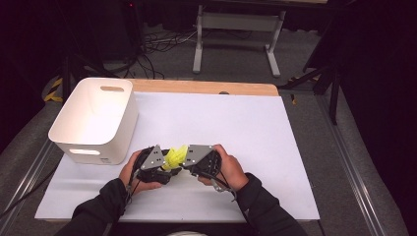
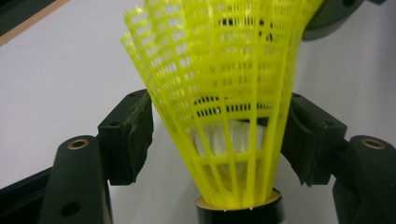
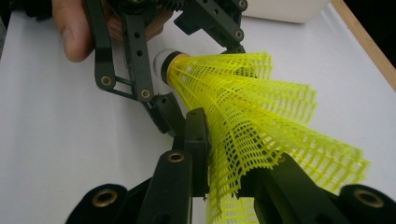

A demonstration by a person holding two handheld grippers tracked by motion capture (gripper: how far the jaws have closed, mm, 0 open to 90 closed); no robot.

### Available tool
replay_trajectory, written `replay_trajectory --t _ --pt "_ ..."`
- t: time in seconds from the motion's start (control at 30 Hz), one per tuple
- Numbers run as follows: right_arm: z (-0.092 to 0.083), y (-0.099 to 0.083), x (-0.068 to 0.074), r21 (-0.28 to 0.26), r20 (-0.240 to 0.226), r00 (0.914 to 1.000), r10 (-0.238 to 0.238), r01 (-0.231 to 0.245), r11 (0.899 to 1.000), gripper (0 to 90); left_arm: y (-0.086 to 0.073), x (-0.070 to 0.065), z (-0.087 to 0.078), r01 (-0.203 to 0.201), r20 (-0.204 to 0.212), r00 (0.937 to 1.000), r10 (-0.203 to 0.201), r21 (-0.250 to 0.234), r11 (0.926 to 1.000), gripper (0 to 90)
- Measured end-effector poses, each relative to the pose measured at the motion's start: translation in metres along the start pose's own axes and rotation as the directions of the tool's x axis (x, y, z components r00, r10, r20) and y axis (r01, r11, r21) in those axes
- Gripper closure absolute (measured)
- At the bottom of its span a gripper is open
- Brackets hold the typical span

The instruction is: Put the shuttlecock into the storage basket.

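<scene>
A yellow plastic shuttlecock (image 1: pixel 176 156) hangs between both grippers, near the front middle of the white table (image 1: pixel 246 132). My right gripper (image 3: pixel 229 158) is shut on the wide end of its mesh skirt (image 3: pixel 261 112), which crumples between the jaws. In the left gripper view the skirt (image 2: pixel 224 93) rises from the black band at its base. My left gripper (image 2: pixel 217 135) stands open, its pads close on either side of the skirt's narrow part without squeezing it. The white cork tip (image 3: pixel 159 59) points toward the left gripper (image 3: pixel 201 79).
A white plastic bin (image 1: pixel 98 147) with handle slots stands at the table's left, just beyond my left hand. The table's wooden back edge (image 1: pixel 206 87) runs behind it. White table surface stretches to the right and back.
</scene>
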State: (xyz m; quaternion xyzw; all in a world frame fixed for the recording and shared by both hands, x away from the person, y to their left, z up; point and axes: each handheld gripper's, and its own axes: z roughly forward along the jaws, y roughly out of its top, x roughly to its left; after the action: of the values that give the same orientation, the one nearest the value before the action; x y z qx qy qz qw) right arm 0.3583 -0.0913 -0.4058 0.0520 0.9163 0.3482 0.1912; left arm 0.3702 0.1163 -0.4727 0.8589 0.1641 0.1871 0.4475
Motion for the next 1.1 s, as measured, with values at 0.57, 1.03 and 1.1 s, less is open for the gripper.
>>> replay_trajectory --t 0.57,1.03,1.1 --pt "0.004 0.005 0.006 0.022 -0.004 0.9993 -0.037 0.037 0.999 79.8 0.0 -0.001 0.002 0.008 0.028 0.9996 -0.008 0.004 1.0 42.2" --pt "-0.001 0.011 0.006 0.012 -0.024 0.9987 -0.045 0.046 0.999 75.6 0.003 -0.002 0.004 -0.005 0.046 0.9989 0.005 -0.004 1.0 49.4" --pt "-0.002 0.011 0.006 0.003 -0.03 0.999 -0.033 0.033 0.999 74.1 0.003 -0.003 0.003 -0.001 0.049 0.9988 0.002 -0.014 0.9999 50.5"
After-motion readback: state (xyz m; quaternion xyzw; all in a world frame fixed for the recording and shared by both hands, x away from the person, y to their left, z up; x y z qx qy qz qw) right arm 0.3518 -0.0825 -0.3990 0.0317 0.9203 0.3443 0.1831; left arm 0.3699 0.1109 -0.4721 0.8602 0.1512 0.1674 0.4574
